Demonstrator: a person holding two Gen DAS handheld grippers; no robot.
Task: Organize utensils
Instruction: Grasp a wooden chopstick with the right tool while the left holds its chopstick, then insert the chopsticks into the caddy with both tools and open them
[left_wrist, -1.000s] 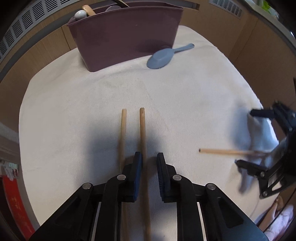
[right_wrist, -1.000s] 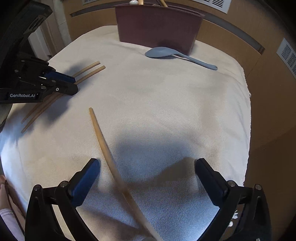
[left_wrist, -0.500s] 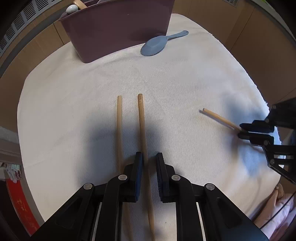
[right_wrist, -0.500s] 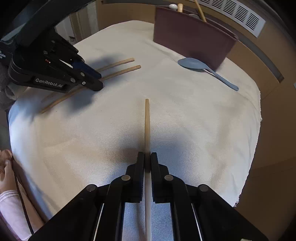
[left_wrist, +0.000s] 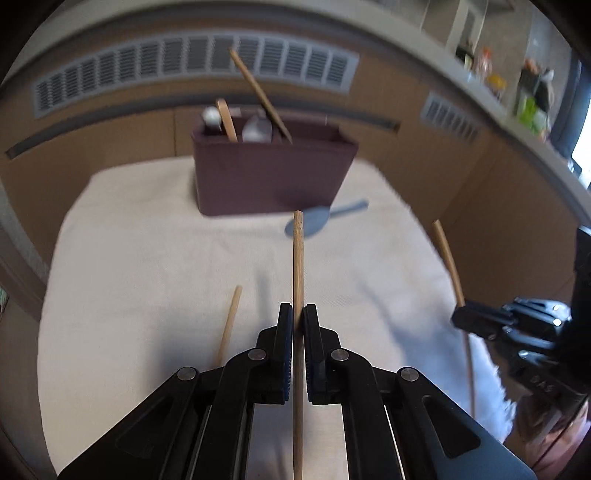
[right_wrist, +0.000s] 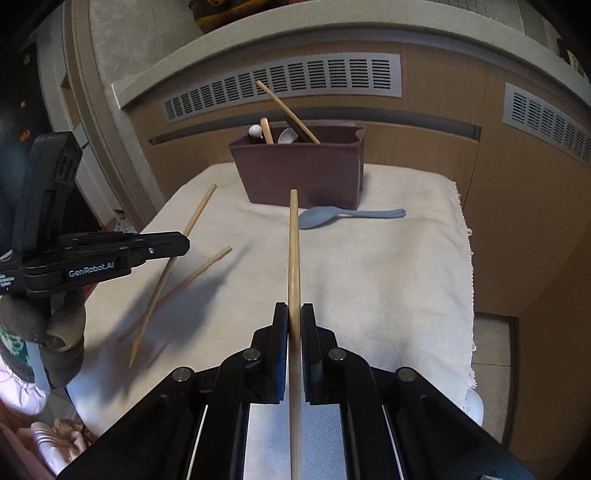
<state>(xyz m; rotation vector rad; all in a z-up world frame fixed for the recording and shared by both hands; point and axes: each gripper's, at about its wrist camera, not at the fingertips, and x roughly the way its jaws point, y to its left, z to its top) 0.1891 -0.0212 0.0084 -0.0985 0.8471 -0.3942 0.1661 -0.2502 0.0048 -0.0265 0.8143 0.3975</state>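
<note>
Held by you: your left hand-held gripper (left_wrist: 294, 317) is clamped on one pale wooden chopstick (left_wrist: 297, 258), your right hand-held gripper (right_wrist: 294, 317) on another (right_wrist: 293, 251), both lifted off the cloth.
Already stowed: a chopstick and spoons stand in the maroon rectangular utensil holder (right_wrist: 303, 173).
Left to do: one loose chopstick (left_wrist: 229, 321) and the blue plastic spoon (right_wrist: 332, 215) lie on the cream cloth-covered worktop (right_wrist: 388, 277).
Progress: roughly midway, I judge.
</note>
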